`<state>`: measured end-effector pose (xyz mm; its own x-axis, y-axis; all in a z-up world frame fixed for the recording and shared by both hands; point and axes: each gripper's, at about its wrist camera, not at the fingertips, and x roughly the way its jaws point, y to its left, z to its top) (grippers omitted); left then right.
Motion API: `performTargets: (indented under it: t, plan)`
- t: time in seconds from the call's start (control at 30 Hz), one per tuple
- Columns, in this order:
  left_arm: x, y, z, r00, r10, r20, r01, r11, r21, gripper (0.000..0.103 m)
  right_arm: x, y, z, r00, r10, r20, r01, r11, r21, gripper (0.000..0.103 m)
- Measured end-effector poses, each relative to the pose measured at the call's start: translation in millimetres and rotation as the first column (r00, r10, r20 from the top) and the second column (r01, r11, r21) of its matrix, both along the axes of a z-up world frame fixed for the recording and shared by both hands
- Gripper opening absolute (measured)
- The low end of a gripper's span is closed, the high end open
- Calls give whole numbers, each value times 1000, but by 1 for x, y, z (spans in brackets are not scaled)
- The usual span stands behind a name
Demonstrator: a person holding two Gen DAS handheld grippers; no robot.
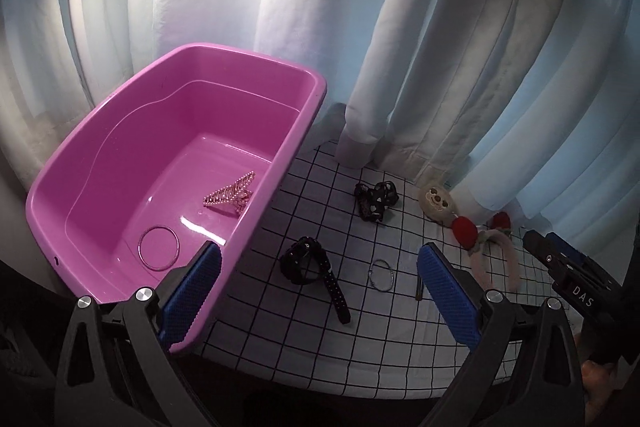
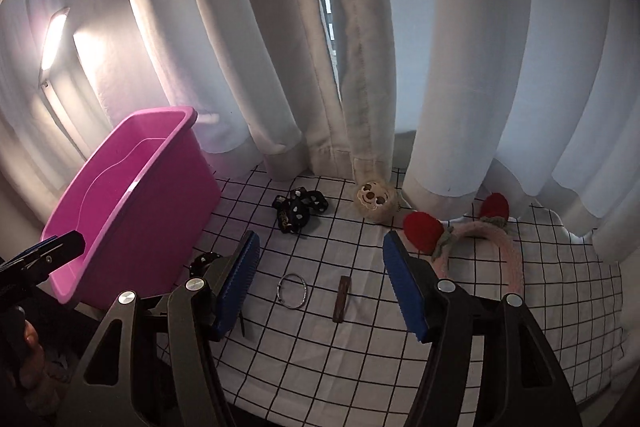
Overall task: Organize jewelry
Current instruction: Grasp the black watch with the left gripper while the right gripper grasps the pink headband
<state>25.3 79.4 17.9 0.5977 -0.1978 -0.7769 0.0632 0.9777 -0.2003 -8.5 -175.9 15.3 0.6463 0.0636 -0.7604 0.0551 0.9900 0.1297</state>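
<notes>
A pink plastic tub (image 1: 280, 67) (image 2: 132, 195) stands at the left of a grid-patterned cloth. Inside it lie a gold beaded hair clip (image 1: 231, 193) and a thin bangle (image 1: 158, 247). On the cloth lie a black studded strap (image 1: 310, 269), a silver ring bangle (image 1: 381, 275) (image 2: 293, 291), a brown hair clip (image 2: 342, 299), a black patterned scrunchie (image 1: 376, 201) (image 2: 298, 211), a plush face hair tie (image 1: 435, 202) (image 2: 375, 202) and a pink headband with red ears (image 1: 494, 251) (image 2: 472, 231). My left gripper (image 1: 320, 291) is open and empty above the strap and the tub's near corner. My right gripper (image 2: 320, 283) is open and empty above the silver bangle and brown clip.
White curtains (image 1: 400, 47) (image 2: 360, 67) hang right behind the cloth and rest on its far edge. A lamp (image 2: 54, 39) glows at the left. The cloth's front edge (image 1: 320, 375) drops off close to me. The right gripper's body (image 1: 568, 279) shows at the right edge of the left wrist view.
</notes>
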Motion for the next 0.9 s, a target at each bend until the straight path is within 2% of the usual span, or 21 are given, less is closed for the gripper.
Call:
performTargets:
  t: [0.17,0.33,0.47,0.57,0.77,0.9]
  plan:
    - [0,-40,-35,998,6,-60,-4,1000,30,97,-25,-44,-23,994,-92,-52,94,995,34,61]
    - [8,-44,-84,982,142,-122,-134,988,74,97,-34,-61,-38,992,-97,-76,101,994,50,61]
    - [15,-32,-116,945,291,-146,-282,956,82,97,-37,-70,-53,992,-85,-96,91,994,58,61]
    - [21,-24,-135,914,377,-151,-361,924,123,97,-36,-80,-68,989,-86,-119,93,994,61,61]
    - [35,-12,-163,858,479,-185,-451,876,173,97,-26,-104,-99,983,-99,-158,113,990,84,61]
    - [45,-10,-175,833,522,-180,-491,850,193,97,-18,-112,-113,980,-96,-173,112,990,88,61]
